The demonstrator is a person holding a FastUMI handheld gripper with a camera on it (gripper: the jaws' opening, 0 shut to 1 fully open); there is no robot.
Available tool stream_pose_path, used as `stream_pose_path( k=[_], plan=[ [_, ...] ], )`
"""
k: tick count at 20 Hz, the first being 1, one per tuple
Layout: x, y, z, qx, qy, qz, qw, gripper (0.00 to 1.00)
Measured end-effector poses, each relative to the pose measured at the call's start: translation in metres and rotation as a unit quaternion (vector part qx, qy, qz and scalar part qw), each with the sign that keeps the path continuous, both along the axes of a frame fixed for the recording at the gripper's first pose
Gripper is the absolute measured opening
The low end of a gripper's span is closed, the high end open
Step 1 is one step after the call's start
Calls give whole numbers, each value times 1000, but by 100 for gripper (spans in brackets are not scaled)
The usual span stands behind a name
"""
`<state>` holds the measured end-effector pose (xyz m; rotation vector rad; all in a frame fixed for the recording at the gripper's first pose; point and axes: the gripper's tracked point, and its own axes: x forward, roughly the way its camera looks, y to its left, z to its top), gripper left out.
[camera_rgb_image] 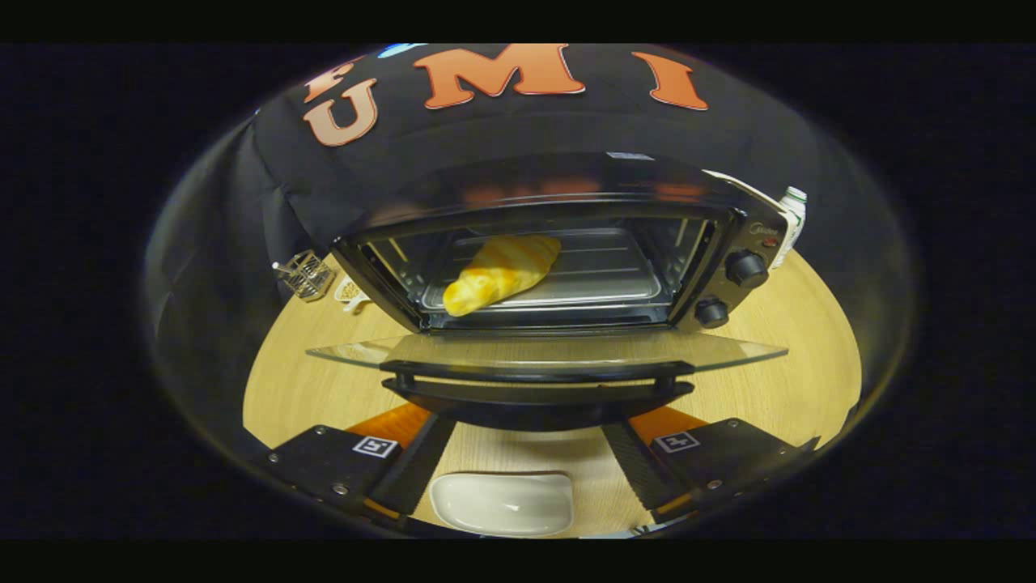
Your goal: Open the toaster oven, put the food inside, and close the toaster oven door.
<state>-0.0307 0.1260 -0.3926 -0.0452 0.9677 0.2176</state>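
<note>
Already the oven [558, 243] stands open in the middle of the frame, its glass door [546, 354] folded down flat toward the gripper [530, 461]. The bread [502, 274] lies on the tray [615, 279] inside, at the left part of the cavity. So two steps look done: opening, and putting the food in. Only closing the door seems left.

The gripper is open and holds nothing; its fingers stand wide apart at the bottom of the frame, just under the door handle [538, 374]. Between them, on the worktop [761, 380], lies a white dish [503, 504].

Above the two knobs [746, 269] at the right of the oven there is a small brand mark, too small for me to read. A bottle [791, 219] behind the oven has a label, also unreadable.
</note>
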Motion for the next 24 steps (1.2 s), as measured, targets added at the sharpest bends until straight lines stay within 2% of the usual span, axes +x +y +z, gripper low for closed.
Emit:
stream_pose_path(
  k=[9, 10, 18, 21, 24],
  plan=[
    [77, 12, 46, 0, -67, -18, 998, 99],
    [72, 10, 43, -11, -51, -7, 999, 98],
    [49, 13, 80, -16, -107, 23, 994, 99],
    [44, 9, 117, 10, -145, 21, 989, 99],
    [46, 3, 169, 24, -206, 23, 978, 98]
  ],
)
